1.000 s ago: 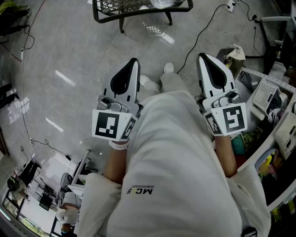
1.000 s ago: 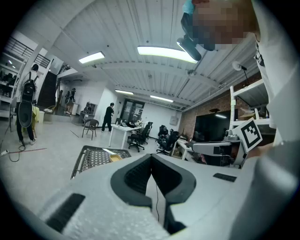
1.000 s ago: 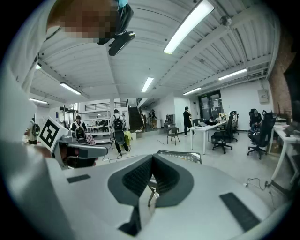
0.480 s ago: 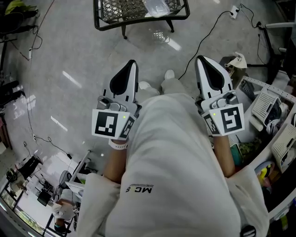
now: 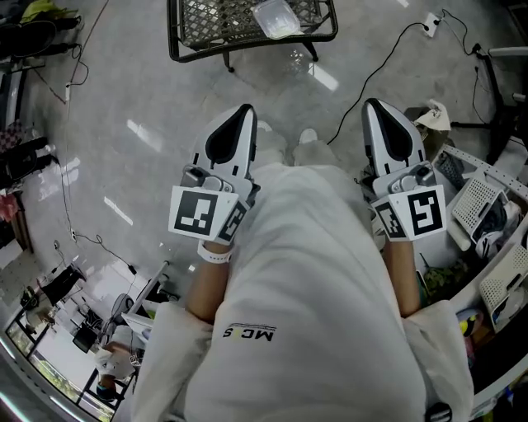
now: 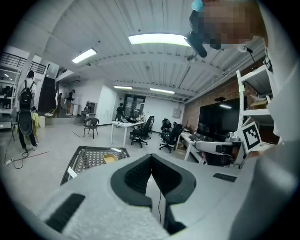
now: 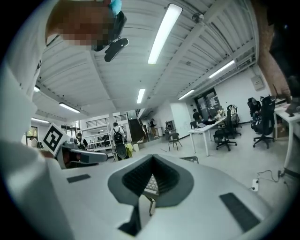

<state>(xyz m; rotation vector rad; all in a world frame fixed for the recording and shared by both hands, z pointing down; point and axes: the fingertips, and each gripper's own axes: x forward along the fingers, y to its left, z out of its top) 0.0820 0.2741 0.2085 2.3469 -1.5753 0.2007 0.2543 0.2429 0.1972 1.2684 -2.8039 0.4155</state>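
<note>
In the head view the person stands on a grey floor [image 5: 124, 107] and holds the left gripper [image 5: 242, 114] and the right gripper [image 5: 376, 107] out in front of a white garment [image 5: 305, 280], one on each side and both pointing forward. Neither touches anything. Ahead of them, well apart, stands a low wire-mesh table [image 5: 175, 43] with a clear plastic container [image 5: 276, 16] lying on it, nearer the table's right edge than its left. A dark cable [image 5: 363, 78] runs across the floor beyond the right gripper, and cluttered shelves [image 5: 487, 206] stand at the far right. In the left gripper view that gripper's [image 6: 151, 159] fingers are pressed together at the tips with nothing between them. Past them the table [image 6: 70, 161] shows low on the left with the container [image 6: 109, 159] on its mesh, and the right gripper's marker cube [image 6: 252, 136] shows at the right. In the right gripper view the fingers of that gripper [image 7: 152, 160] likewise meet at the tips and pinch nothing; a bit of the table's mesh [image 7: 151, 183] shows through the slit below them. This reads as a carrying or approach stage, with no grasp begun. Any grip on the container would call first for closing the gap to the table, lowering a gripper toward its top, and spreading the fingers wide enough to take the container's rim.
</note>
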